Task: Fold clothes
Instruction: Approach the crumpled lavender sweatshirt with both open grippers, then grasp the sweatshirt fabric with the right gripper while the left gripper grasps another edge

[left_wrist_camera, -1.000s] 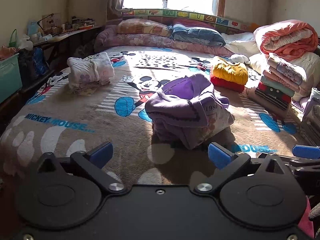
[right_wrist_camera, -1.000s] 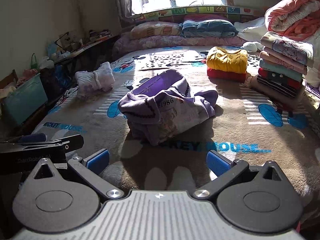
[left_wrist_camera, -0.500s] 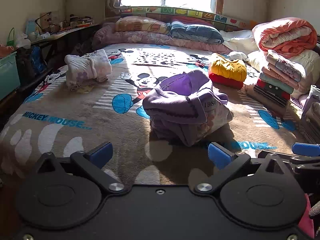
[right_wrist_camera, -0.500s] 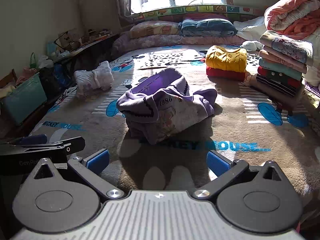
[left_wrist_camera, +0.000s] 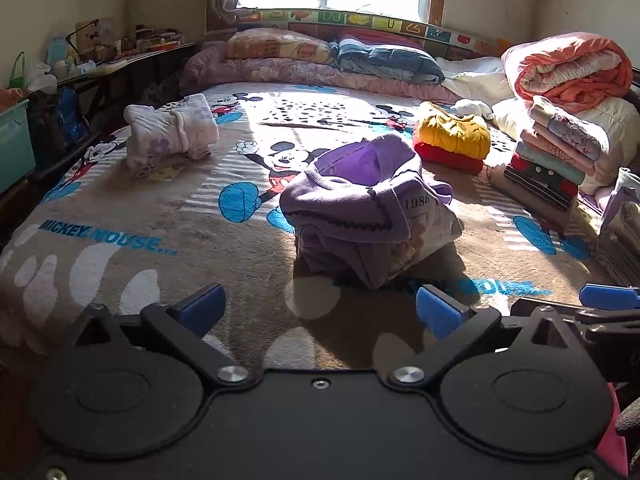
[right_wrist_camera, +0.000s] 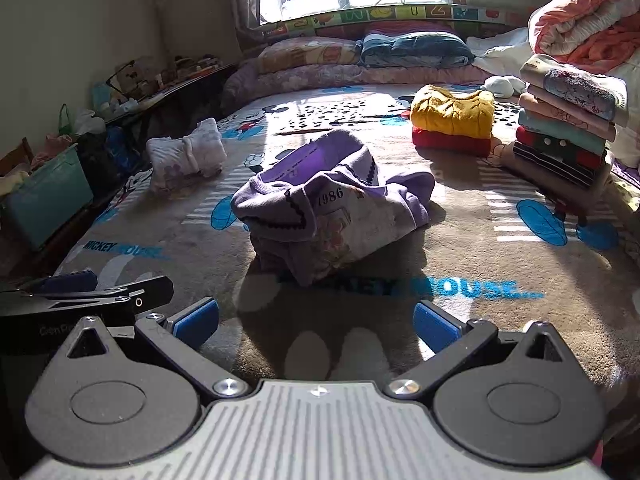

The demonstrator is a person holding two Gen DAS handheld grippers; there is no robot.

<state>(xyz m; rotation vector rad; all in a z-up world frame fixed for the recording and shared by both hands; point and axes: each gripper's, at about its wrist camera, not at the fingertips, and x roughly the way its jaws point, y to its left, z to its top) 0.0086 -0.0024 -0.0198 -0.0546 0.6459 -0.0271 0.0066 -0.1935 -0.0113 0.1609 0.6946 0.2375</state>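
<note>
A crumpled purple sweatshirt (left_wrist_camera: 370, 208) printed "1986" sits in a heap near the middle of the Mickey Mouse blanket (left_wrist_camera: 132, 216), closer to the foot edge than to the pillows. Both tongs hang above that near edge, apart from the cloth: the left gripper (left_wrist_camera: 318, 310) is spread wide and holds nothing, and the right gripper (right_wrist_camera: 316, 318) is likewise released. The garment looks soft, light and floppy, likely to sag and drag along the plush blanket rather than slide. Good holds seem to be the ribbed hem or shoulder seams, one per gripper, to lift and shake it flat. Folded stacks (right_wrist_camera: 564, 136) line the right edge.
</note>
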